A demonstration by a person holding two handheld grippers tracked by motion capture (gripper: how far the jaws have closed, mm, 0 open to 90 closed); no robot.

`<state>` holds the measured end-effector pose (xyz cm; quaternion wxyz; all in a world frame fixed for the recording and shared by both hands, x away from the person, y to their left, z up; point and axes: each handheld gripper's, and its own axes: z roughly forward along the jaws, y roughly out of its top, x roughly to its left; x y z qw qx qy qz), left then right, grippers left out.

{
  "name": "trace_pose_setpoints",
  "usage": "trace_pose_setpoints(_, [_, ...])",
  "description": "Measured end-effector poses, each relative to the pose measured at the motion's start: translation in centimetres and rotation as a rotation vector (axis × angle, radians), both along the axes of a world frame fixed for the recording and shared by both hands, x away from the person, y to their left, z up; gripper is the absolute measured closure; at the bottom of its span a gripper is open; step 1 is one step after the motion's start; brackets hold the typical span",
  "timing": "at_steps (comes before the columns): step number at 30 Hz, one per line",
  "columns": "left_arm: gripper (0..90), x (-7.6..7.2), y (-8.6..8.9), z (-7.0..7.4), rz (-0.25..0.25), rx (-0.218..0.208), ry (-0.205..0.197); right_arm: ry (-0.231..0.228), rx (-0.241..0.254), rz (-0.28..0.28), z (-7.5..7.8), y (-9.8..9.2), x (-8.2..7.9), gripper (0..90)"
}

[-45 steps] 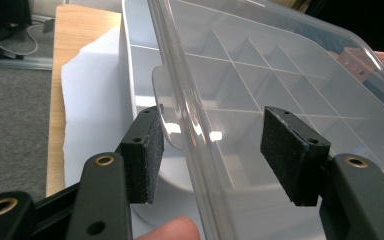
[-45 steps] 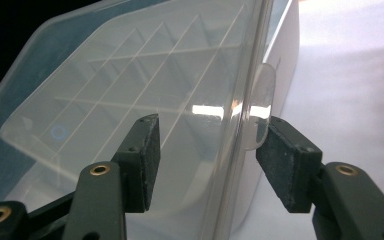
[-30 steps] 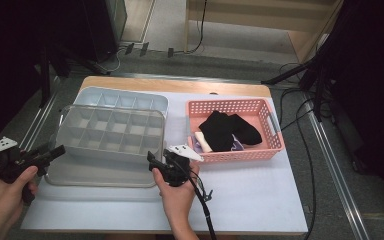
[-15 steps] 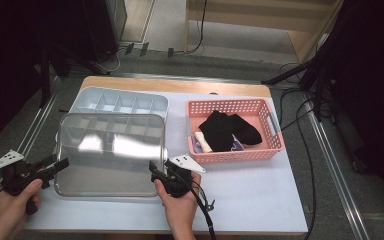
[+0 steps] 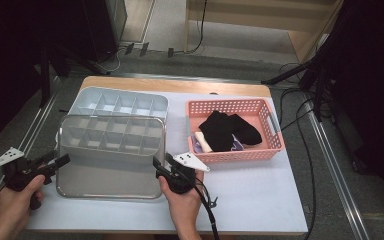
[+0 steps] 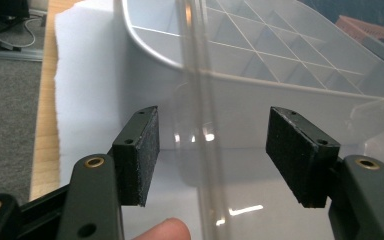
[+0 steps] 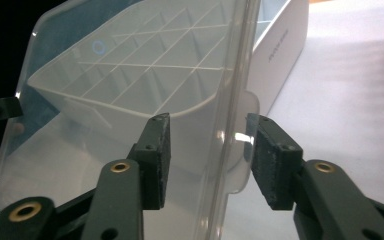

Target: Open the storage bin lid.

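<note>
Clearly, the clear plastic lid (image 5: 111,165) is the thing in hand: a transparent, rounded-corner cover seen lying over the front part of a grey divided organizer tray (image 5: 117,102) in the high view, its near half spread over the white table (image 5: 250,195). The tray's compartments show through it.

At its left edge, the left gripper view has the lid's rim (image 6: 200,125) running edge-on up between the two black pads (image 6: 141,152); there is a clear gap on either side, so the left gripper (image 6: 220,155) stands apart around the rim without pressing it, its jaws having just been opening.

At the lid's right edge, the right gripper view shows the rim (image 7: 230,125) likewise between the jaws, nearer the right-hand pad (image 7: 272,160) and possibly brushing it, with a plain gap to the other pad. The right gripper (image 7: 210,160) has just been closing, yet it is not clamped.

From above, the left gripper (image 5: 60,161) sits just beside the lid's left side and the right gripper (image 5: 161,162) at its right front corner, each in a hand (image 5: 182,202).

Further right stands a pink perforated basket (image 5: 275,132) with black socks (image 5: 227,130) in it, apart from the lid.
</note>
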<state>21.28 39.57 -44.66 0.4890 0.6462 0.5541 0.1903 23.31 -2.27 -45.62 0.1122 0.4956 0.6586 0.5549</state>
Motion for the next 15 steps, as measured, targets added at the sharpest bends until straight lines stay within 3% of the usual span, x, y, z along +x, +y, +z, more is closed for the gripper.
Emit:
trace_pose_setpoints(8, [34.6,0.43,-1.04,0.4,-0.019,0.042,0.025,0.013,0.024,0.003,-0.01,-0.31,0.02,59.0])
trace_pose_setpoints(12, [37.1,0.58,-0.84,0.4,-0.011,0.008,0.028,0.025,0.034,0.013,0.04,-0.46,0.24,59.8])
trace_pose_setpoints(15, [43.7,0.54,-0.3,0.52,-0.006,-0.046,0.042,0.041,0.04,0.011,0.11,-0.57,0.15,61.4])
